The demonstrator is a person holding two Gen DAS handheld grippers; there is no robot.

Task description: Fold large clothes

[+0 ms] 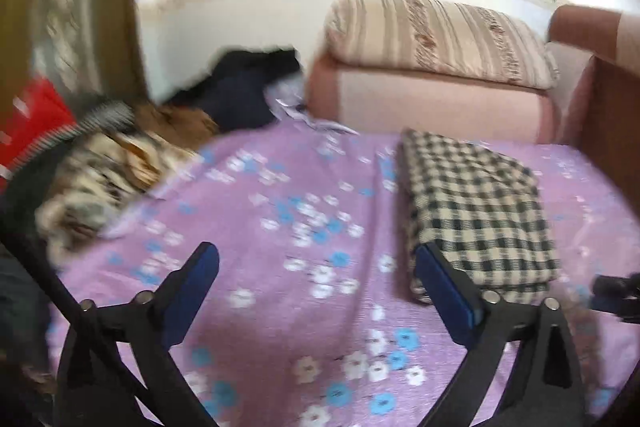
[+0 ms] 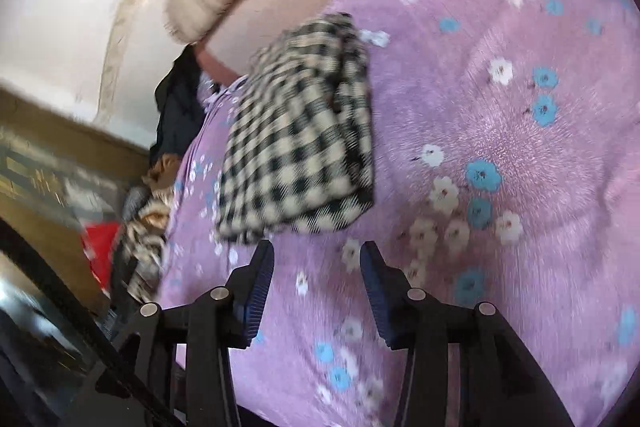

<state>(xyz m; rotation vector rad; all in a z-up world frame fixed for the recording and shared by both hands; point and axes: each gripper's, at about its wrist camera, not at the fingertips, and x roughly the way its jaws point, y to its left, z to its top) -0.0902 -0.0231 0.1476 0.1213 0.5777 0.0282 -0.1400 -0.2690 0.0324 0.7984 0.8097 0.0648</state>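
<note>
A folded black-and-cream checked garment (image 1: pixel 480 219) lies on the purple flowered bedsheet (image 1: pixel 280 227), at the right in the left wrist view. My left gripper (image 1: pixel 316 259) is open and empty above the sheet, its right finger beside the garment's near corner. In the right wrist view the same garment (image 2: pixel 296 147) lies ahead on the sheet (image 2: pixel 500 147). My right gripper (image 2: pixel 316 255) is open and empty, just short of the garment's near edge. The right gripper's tip shows at the right edge of the left wrist view (image 1: pixel 616 295).
A heap of unfolded clothes (image 1: pixel 108 167) lies at the bed's left edge, with dark clothes (image 1: pixel 244 87) behind it and a red item (image 1: pixel 32 119) beside it. A striped pillow (image 1: pixel 436 35) rests on a pink folded quilt (image 1: pixel 420 99) at the head of the bed.
</note>
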